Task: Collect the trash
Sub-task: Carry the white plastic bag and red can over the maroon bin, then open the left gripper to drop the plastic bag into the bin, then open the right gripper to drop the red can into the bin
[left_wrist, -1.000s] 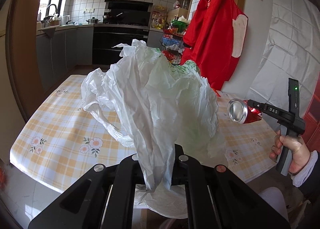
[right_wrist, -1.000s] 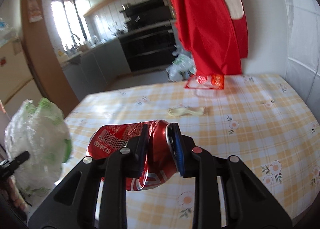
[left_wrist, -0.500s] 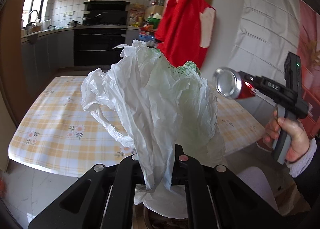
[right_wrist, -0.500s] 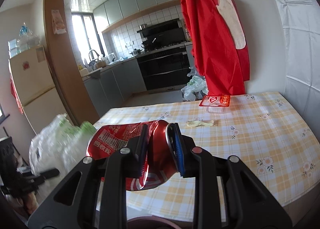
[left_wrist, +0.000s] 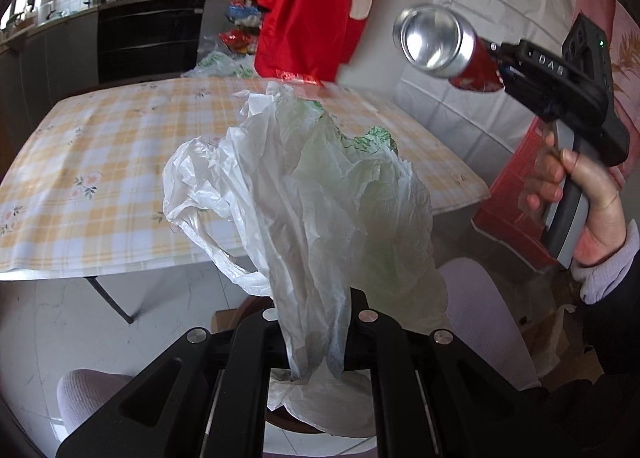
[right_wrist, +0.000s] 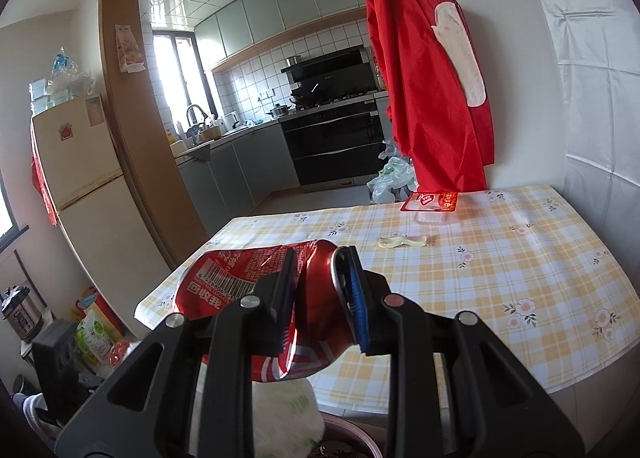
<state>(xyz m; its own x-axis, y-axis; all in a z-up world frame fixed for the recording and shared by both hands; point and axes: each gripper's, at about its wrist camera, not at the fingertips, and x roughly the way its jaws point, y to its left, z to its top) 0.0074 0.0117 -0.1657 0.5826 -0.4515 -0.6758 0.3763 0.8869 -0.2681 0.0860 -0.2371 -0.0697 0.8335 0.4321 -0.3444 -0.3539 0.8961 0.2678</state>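
Note:
My left gripper [left_wrist: 316, 322] is shut on a crumpled white and green plastic bag [left_wrist: 312, 194], held up off the table's near edge. My right gripper [right_wrist: 320, 290] is shut on a crushed red soda can [right_wrist: 248, 278]; the can also shows in the left wrist view [left_wrist: 436, 40], high at the right, above the bag. A pale wrapper [right_wrist: 404, 242] and a clear tub with a red lid [right_wrist: 430, 204] lie on the table [right_wrist: 500, 266]. The bag also shows below the can in the right wrist view [right_wrist: 284, 414].
A purple bin rim [right_wrist: 352, 434] shows under the right gripper. A red apron [right_wrist: 432, 90] hangs on the wall behind the table. A pale chair [left_wrist: 484, 314] stands at the right. A fridge [right_wrist: 80, 186] and floor clutter are at the left.
Both grippers have pulled back from over the table to beyond its near edge. The can has risen and come closer above the bag. Both grips are unchanged.

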